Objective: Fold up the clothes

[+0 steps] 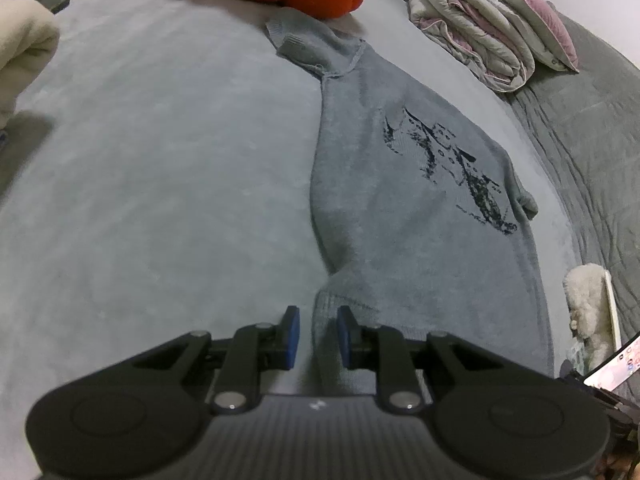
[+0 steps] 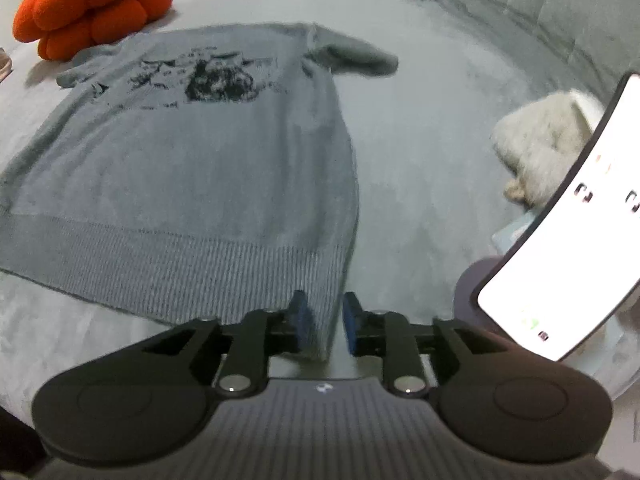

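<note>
I have a grey knit sweater (image 2: 192, 152) lying flat on the bed (image 1: 160, 160), print side up, ribbed hem toward me and collar at twelve o'clock near the orange plush (image 2: 92, 12). In the left view its left sleeve looks tucked in along the body; in the right view the other sleeve sticks out toward two o'clock.

My left gripper (image 1: 313, 338) straddles the hem's left corner, blue pads parted with the rib between them, not yet pinching. My right gripper (image 2: 325, 322) sits the same way over the right corner, jaws apart around the fabric edge.

I judge the knit soft, limp and fairly light, with some stretch. It will sag and drape between two holds, and the fleecy bed cover may drag on it. The ribbed band is the thickest, firmest part, so both corners there look like the best hold; pinch deep enough to catch both layers.

A phone (image 2: 560, 240) stands at three o'clock, clear of the cloth.
</note>
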A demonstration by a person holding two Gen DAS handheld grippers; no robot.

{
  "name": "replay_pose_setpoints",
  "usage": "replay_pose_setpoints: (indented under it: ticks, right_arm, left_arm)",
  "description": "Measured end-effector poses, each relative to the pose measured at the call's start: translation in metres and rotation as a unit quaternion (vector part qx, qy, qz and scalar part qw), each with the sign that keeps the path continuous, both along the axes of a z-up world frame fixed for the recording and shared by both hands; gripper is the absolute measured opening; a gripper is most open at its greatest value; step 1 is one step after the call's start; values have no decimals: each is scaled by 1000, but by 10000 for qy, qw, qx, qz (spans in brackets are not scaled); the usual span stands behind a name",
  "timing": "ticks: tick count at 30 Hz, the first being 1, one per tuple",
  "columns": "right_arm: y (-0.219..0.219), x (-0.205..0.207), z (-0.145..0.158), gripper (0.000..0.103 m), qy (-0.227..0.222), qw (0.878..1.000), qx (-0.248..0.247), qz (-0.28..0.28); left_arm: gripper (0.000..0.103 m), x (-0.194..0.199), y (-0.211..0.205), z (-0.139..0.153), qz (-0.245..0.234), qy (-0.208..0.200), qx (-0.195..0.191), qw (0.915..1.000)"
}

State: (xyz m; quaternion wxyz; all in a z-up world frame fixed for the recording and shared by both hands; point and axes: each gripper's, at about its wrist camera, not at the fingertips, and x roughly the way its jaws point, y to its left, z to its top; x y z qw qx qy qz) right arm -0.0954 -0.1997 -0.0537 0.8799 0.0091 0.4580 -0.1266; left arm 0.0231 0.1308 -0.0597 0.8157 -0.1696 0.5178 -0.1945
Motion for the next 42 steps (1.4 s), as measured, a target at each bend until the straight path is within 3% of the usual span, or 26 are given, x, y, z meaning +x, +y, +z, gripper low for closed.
replay_pose_setpoints:
  ticks: [5,14,19,26,30,33,36,37,41,42]
  right_arm:
    - [8,4,10,39,-372,9988,232,194]
    - [80,21,17,39,-857,9800,594,1693]
    - [128,34,14,39,-993,9541,743,2727]
    - [190,55,2,39,-1008,9046,754,4072]
    - [216,61,-6,39,-1120,8812,565,4557]
    - [228,66,-13,39,-1129,8709,405,4767]
    - [235,73,-24,39,-1009,8652,244,4905]
    - [235,77,-30,37,-925,8686,145,4867]
    - [222,88,-44,6,-834,8793,103,4688]
    - [218,90,-42,6,-821,8829,161,4620]
  left_arm:
    - [20,3,1,-1,-52,33,-309,9995]
    - [20,9,-15,-2,-175,161,-628,9977]
    - [20,16,-27,-5,-335,243,-822,9958]
    - [20,31,-33,-15,-364,421,-832,9950]
    - [20,35,-32,-17,-403,445,-905,9941]
    - [20,36,-31,-16,-413,380,-955,9938]
    - [20,36,-27,-11,-361,255,-1003,9940]
    - [20,35,-24,-9,-328,209,-1034,9939]
    - [21,33,-6,-2,-49,47,-1123,9937]
    - [22,32,0,-2,50,19,-1131,9936]
